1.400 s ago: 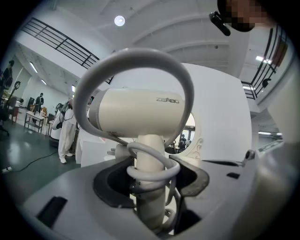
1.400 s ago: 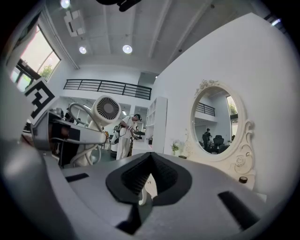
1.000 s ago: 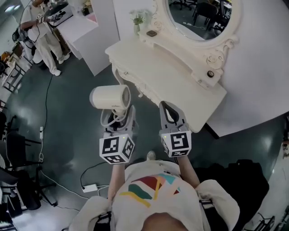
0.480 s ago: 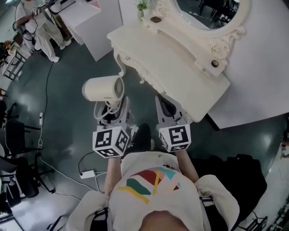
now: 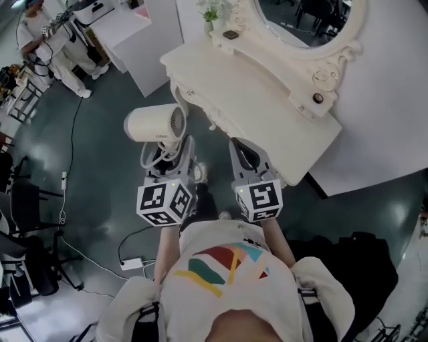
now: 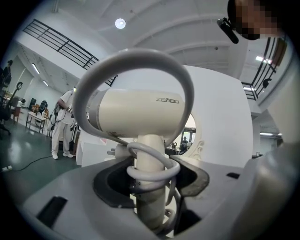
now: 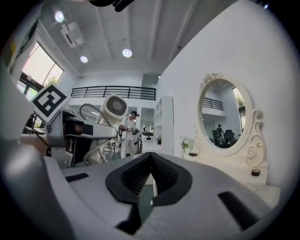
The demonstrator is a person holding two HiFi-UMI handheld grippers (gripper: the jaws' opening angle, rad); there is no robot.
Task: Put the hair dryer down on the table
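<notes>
A cream hair dryer (image 5: 155,124) with its grey cord looped round the handle is upright in my left gripper (image 5: 167,159), whose jaws are shut on the handle. It hangs over the dark floor, just left of the white dressing table (image 5: 254,100) and short of its front edge. In the left gripper view the hair dryer (image 6: 140,115) fills the middle, its handle pinched in the left gripper (image 6: 147,180). My right gripper (image 5: 242,148) is beside it, shut and empty, pointing at the table's front edge. The right gripper (image 7: 151,161) view shows the hair dryer (image 7: 115,107) at left and the table (image 7: 234,177) at right.
An oval mirror (image 5: 307,27) in an ornate frame stands on the table, with a small plant (image 5: 210,12), a dark block (image 5: 231,35) and a round knob (image 5: 318,97). A person in white (image 5: 50,40) stands far left. A power strip (image 5: 134,264) and cables lie on the floor.
The head view has shifted a little and the person's feet have moved beneath the grippers. The hair dryer stays in the left gripper, still left of the table's front edge.
</notes>
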